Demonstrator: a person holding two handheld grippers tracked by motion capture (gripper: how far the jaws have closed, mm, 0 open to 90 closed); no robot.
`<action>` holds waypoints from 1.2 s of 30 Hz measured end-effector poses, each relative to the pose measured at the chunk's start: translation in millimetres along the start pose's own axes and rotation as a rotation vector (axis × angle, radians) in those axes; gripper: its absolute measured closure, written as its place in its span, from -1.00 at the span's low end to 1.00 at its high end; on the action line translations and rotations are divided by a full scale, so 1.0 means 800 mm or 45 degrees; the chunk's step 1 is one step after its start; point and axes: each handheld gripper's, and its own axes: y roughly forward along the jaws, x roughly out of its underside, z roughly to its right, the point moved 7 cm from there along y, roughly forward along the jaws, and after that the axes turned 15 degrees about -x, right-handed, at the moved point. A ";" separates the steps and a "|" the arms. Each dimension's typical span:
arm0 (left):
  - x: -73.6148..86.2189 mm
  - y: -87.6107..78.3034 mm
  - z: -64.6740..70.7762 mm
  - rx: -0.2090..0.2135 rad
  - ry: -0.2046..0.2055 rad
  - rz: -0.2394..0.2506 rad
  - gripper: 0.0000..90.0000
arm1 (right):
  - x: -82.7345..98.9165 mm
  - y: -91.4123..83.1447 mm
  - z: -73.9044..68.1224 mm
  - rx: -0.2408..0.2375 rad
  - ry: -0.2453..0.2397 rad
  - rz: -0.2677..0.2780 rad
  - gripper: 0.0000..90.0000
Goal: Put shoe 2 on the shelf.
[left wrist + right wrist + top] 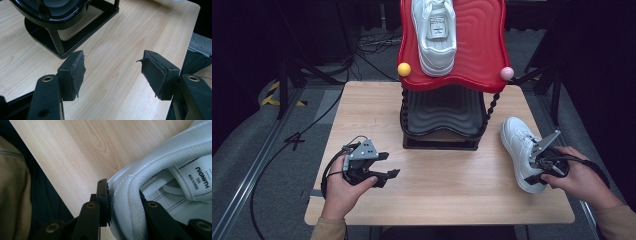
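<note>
**Gripping the second shoe at the heel**

Clamping on the padded heel collar of the white shoe, the right hand-held gripper has one jaw outside the heel and the other inside the opening — the right gripper view shows the collar pinched between them. That shoe lies on the desk at its right side, just beside the rack, sole down and toe pointing away from the person; it looks not yet lifted, though whether the sole is fully on the wood I cannot tell.

Judging by the layout, the job is about half done. One matching shoe already sits on the red top shelf of the rack, toe towards the person. The black lower shelf holds nothing that I can see — a likely place for the gripped shoe, though the red shelf also has room beside the first.

The left hand-held gripper rests low over the desk's left side, jaws wide apart and holding nothing, pointed towards the rack's base.

Left to do: lift the shoe, carry it to a shelf and let go.
</note>
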 end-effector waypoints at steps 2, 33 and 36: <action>0.001 0.000 0.000 0.001 -0.002 -0.001 -0.20 | -0.005 -0.010 -0.003 0.001 -0.004 0.026 0.70; 0.018 -0.016 -0.007 -0.029 -0.050 -0.011 -0.20 | -0.090 -0.160 -0.042 0.148 -0.113 0.159 0.66; 0.022 -0.018 -0.009 -0.039 -0.059 -0.016 -0.20 | -0.097 -0.171 -0.044 0.155 -0.123 0.175 0.66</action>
